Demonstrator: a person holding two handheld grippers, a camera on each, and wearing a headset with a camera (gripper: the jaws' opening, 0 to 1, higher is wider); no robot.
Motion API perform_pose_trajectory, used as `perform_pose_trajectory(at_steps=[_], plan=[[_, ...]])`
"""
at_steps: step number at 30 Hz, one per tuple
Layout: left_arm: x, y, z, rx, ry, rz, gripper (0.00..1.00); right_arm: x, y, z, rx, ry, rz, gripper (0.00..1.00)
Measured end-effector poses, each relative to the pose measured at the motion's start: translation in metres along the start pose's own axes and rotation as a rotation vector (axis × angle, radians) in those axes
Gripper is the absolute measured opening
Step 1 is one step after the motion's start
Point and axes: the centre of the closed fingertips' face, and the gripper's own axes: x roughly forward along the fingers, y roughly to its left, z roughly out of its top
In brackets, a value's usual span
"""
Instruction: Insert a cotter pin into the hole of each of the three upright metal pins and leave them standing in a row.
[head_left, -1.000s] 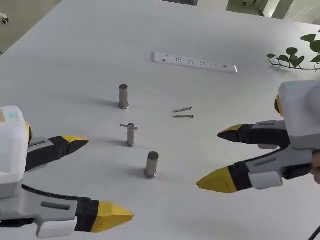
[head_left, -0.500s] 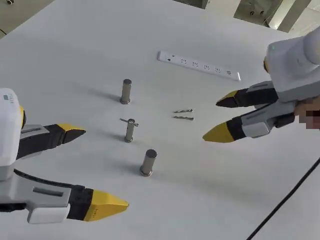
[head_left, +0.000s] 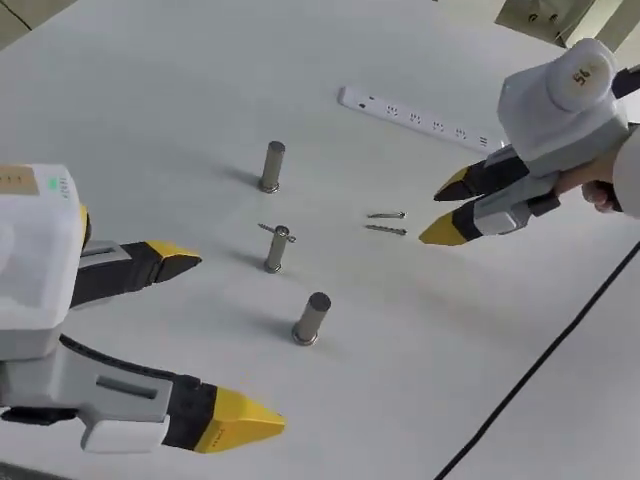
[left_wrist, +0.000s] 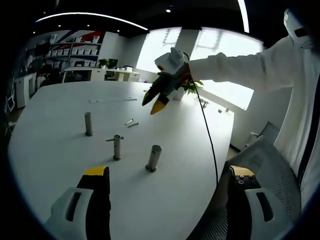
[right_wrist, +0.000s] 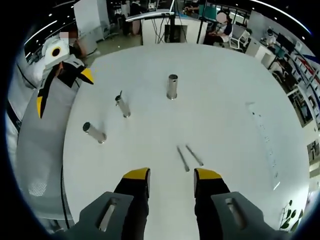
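Pins stand upright in a row on your desk: far pin, middle pin with a cotter pin through its top, near pin. Two loose cotter pins lie just beside your right hand-held gripper, whose jaws are apart and empty. Your left hand-held gripper hovers near the row, spread wide, holding nothing.

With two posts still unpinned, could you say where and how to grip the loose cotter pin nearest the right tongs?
Likely mid-shaft, from straight above, right tongs closing across its length: the cotter pin lies flat on the table, thin, with a second pin close beside.
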Motion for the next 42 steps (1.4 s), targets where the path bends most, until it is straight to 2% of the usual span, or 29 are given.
perform_pose_trajectory(at_steps=[4, 5, 8, 9, 10, 11, 12, 14, 17, 20, 24, 27, 29, 31, 37, 38, 42], plan=[[0.000, 0.002, -0.001, -0.022, -0.003, 0.011, 0.99, 0.015, -0.010, 0.000, -0.024, 0.028, 0.012, 0.23], [-0.001, 0.004, -0.001, -0.026, -0.005, 0.018, 0.99, 0.022, -0.017, -0.001, -0.023, 0.040, 0.013, 0.23], [-0.004, 0.012, 0.001, -0.051, -0.023, 0.046, 0.98, 0.031, -0.024, -0.002, -0.039, 0.063, 0.008, 0.19], [-0.006, 0.014, 0.002, -0.061, -0.033, 0.054, 0.98, 0.034, -0.034, -0.008, -0.108, 0.114, 0.012, 0.17], [-0.006, 0.016, 0.002, -0.066, -0.036, 0.059, 0.98, 0.036, -0.041, -0.010, -0.145, 0.132, -0.007, 0.15], [-0.007, 0.017, 0.002, -0.071, -0.038, 0.064, 0.98, 0.038, -0.046, -0.011, -0.179, 0.158, -0.020, 0.14], [-0.008, 0.018, 0.002, -0.072, -0.038, 0.067, 0.98, 0.040, -0.050, -0.012, -0.180, 0.166, -0.031, 0.13], [-0.009, 0.020, 0.002, -0.071, -0.037, 0.078, 0.97, 0.047, -0.051, -0.009, -0.167, 0.154, -0.024, 0.11], [-0.010, 0.022, 0.001, -0.080, -0.040, 0.085, 0.97, 0.054, -0.049, -0.011, -0.175, 0.169, -0.006, 0.08], [-0.009, 0.021, 0.001, -0.087, -0.044, 0.091, 0.97, 0.060, -0.047, -0.014, -0.202, 0.195, 0.010, 0.09], [-0.008, 0.021, -0.001, -0.096, -0.044, 0.088, 0.95, 0.065, -0.046, -0.014, -0.200, 0.197, 0.018, 0.10], [-0.010, 0.023, 0.001, -0.097, -0.051, 0.094, 0.94, 0.066, -0.040, -0.016, -0.202, 0.200, 0.050, 0.10], [-0.010, 0.023, 0.003, -0.098, -0.055, 0.098, 0.94, 0.067, -0.040, -0.017, -0.212, 0.206, 0.049, 0.08], [-0.010, 0.022, 0.007, -0.094, -0.059, 0.101, 0.93, 0.067, -0.035, -0.016, -0.205, 0.198, 0.073, 0.01], [-0.012, 0.022, 0.008, -0.070, -0.044, 0.128, 0.93, 0.066, -0.035, -0.016, -0.215, 0.198, 0.061, 0.00], [-0.012, 0.020, 0.010, -0.069, -0.045, 0.131, 0.93, 0.066, -0.037, -0.016, -0.225, 0.198, 0.044, 0.00], [-0.015, 0.015, 0.013, -0.077, -0.051, 0.133, 0.93, 0.066, -0.036, -0.015, -0.228, 0.203, 0.037, 0.00]])
